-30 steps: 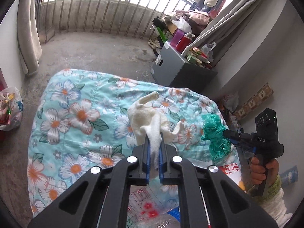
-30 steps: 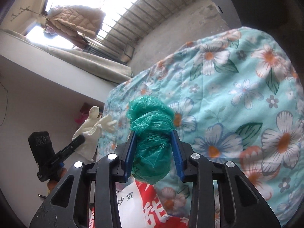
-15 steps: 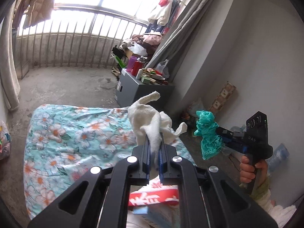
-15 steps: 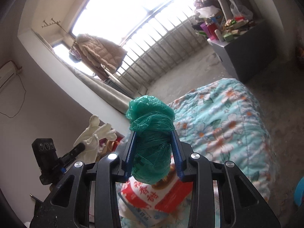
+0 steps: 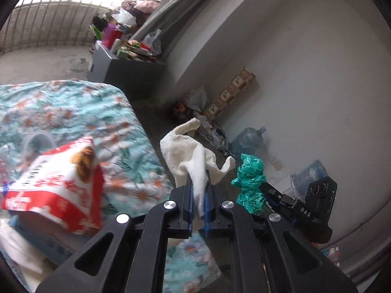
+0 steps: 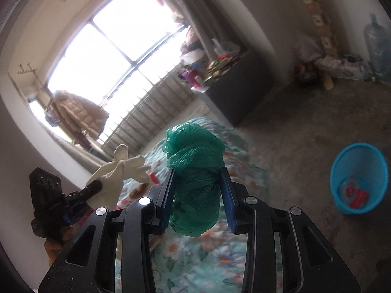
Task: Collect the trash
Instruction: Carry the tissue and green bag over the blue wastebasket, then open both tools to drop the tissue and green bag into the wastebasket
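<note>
My left gripper (image 5: 198,183) is shut on a white glove (image 5: 193,156) and holds it in the air past the bed's right edge; the glove also shows in the right wrist view (image 6: 117,171). My right gripper (image 6: 198,178) is shut on a bunched green plastic bag (image 6: 195,180), which also shows in the left wrist view (image 5: 250,183), to the right of the glove. A blue waste basket (image 6: 359,156) with red and white scraps inside stands on the floor at the right.
A bed with a floral turquoise cover (image 5: 73,117) lies at the left, with a red and white packet (image 5: 56,185) on it. A dark cabinet (image 5: 124,70) piled with clutter stands by the wall. Water jugs (image 5: 246,141) and boxes line the wall.
Both grippers have swung to the right, away from the bed and toward the floor and wall. The blue basket has come into the right wrist view. Both grips are unchanged.
</note>
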`<state>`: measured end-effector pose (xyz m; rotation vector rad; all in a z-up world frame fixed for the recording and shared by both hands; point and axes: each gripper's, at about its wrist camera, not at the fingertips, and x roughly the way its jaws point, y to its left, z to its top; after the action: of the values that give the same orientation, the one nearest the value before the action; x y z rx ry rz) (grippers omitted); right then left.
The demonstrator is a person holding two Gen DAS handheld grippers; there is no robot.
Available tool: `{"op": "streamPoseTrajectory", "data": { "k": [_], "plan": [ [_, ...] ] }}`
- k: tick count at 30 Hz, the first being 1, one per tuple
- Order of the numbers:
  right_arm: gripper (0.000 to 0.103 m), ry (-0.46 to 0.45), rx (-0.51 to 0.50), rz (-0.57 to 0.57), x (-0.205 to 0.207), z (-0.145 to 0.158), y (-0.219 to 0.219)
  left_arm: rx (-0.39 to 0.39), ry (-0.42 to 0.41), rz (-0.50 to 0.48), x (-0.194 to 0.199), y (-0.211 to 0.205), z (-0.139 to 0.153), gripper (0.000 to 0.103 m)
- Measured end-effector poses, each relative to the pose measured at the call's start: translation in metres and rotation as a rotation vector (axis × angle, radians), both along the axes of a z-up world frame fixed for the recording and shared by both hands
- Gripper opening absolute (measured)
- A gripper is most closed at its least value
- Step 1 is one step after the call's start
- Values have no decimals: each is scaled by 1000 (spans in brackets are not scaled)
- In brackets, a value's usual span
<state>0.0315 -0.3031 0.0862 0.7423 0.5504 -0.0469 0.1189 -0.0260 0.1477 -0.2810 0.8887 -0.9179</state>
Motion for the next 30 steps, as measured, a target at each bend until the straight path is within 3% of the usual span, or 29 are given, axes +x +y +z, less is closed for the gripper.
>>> {"op": "streamPoseTrajectory", "data": {
  "k": [7,13,17,22,27,30],
  "plan": [
    [34,68,28,-262,-54,-30,-72,121,66,-173,-14,-156,-37,6],
    [34,152,126,-434,-85,-84,-124,315,139,-301,-20,-294,-103,7],
    [34,216,198,-493,-82,-126,-155,432,191,-362,-17,-367,-153,7],
    [34,250,264,-539,-87,-161,-187,513,225,-421,-8,-425,-198,7],
    [38,314,243,-586,-74,-191,-219,539,215,-458,0,-466,-233,8],
    [56,367,213,-616,-66,-212,-233,540,233,-499,4,-483,-255,20]
  ]
}}
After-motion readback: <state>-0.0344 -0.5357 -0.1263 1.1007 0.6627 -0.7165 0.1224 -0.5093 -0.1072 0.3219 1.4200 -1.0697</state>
